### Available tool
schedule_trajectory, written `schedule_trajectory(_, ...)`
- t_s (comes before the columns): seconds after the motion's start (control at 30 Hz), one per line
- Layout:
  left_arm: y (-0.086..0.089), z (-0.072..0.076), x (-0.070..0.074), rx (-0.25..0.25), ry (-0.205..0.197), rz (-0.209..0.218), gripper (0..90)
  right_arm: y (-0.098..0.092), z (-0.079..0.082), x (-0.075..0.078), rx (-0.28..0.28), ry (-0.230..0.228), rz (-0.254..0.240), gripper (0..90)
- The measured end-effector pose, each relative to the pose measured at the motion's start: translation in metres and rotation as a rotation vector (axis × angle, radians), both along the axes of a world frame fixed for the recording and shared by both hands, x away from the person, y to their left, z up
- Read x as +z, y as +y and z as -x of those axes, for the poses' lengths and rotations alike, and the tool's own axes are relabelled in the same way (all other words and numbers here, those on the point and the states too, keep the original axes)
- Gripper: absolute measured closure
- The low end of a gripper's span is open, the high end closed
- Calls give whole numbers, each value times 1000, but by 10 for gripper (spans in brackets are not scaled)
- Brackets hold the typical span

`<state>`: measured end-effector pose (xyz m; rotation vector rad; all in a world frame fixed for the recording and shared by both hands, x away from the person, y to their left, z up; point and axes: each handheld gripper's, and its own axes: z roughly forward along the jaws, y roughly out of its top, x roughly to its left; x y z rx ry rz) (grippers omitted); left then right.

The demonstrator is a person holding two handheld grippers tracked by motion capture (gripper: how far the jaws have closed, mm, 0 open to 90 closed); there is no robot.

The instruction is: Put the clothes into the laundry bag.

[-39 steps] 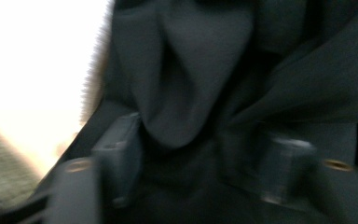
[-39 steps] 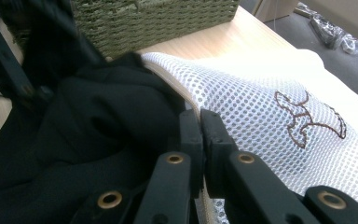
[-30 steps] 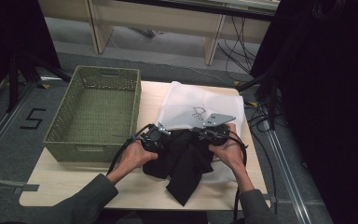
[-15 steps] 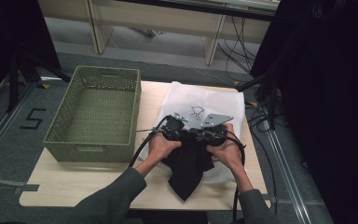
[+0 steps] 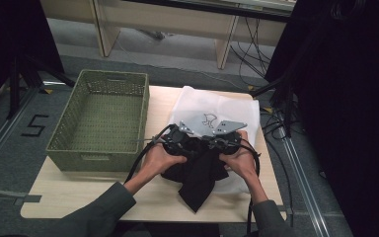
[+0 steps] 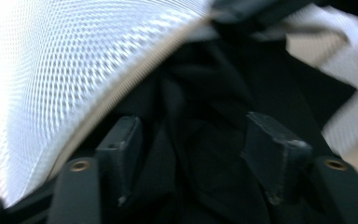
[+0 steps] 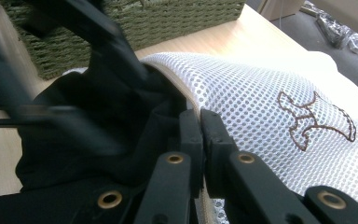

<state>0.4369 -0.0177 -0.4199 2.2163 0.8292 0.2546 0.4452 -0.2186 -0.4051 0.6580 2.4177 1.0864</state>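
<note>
A white mesh bag (image 5: pixel 212 106) with a brown embroidered mark lies on the table's right half. A black garment (image 5: pixel 197 173) sits in its mouth and spills toward the front edge. My right gripper (image 7: pixel 199 116) is shut on the bag's zipper rim (image 7: pixel 186 93), holding the mouth up. My left gripper (image 6: pixel 193 126) is at the mouth beside it, and its jaws have just been opening. Black garment (image 6: pixel 205 154) lies between and beyond the spread jaws, and the pads do not press on it. In the high view both grippers (image 5: pixel 180 140) (image 5: pixel 222 143) meet above the garment.
A green woven basket (image 5: pixel 98 118) stands on the table's left half, and its wall (image 7: pixel 168 18) shows behind the bag. Bare wooden tabletop (image 5: pixel 79 197) lies in front of the basket. Cables trail from both grippers toward the person.
The left hand has moved right with the black garment, from beside the bag to its mouth next to the right gripper. Its jaws now stand apart. The right hand has stayed in place.
</note>
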Motion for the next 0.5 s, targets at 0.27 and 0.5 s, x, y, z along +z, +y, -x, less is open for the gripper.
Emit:
schedule_trajectory(0.27, 15, 43, 4, -58, -17, -50, 257, -1, 0, 1, -5, -3, -6, 893)
schedule_trajectory(0.5, -7, 51, -35, -97, -1, -111, 257, 0, 0, 1, -6, 0, -4, 892)
